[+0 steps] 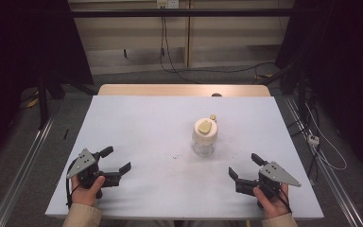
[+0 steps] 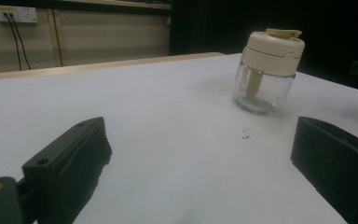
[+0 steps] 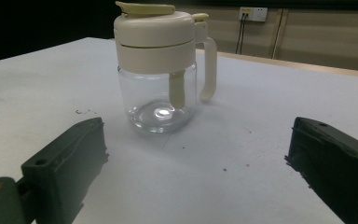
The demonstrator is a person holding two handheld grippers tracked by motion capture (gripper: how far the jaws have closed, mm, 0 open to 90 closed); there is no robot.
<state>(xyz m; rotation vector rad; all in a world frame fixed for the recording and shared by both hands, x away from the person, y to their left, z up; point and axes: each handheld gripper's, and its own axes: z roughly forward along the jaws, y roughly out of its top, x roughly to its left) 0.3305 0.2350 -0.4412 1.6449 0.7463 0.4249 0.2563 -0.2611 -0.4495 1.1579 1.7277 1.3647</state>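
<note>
Two grippers rest low over the near edge of the table (image 1: pixel 137 118), one in each of our hands, and both point inward toward the middle. Our left gripper (image 1: pixel 113 160) sits at the near left, with its grey three-cornered plate on top; its jaws stand spread wide with nothing between them, and in the left gripper view we see bare white table in the gap. Our right gripper (image 1: pixel 246 167) sits at the near right, mirrored, and its jaws are likewise spread wide around empty table. Between and beyond the two stands a jar (image 1: pixel 203 137), upright on the table, right of the middle and nearer our right gripper than our left, well apart from both. Its lower part is clear glass and looks empty; a cream lid (image 3: pixel 154 39) caps it, with a flat yellowish tab on top and a curved cream handle (image 3: pixel 208 70) hanging down one side. A cream stem reaches down inside the glass. We see a few dark specks (image 1: pixel 176 155) on the table just left of the jar.
</note>
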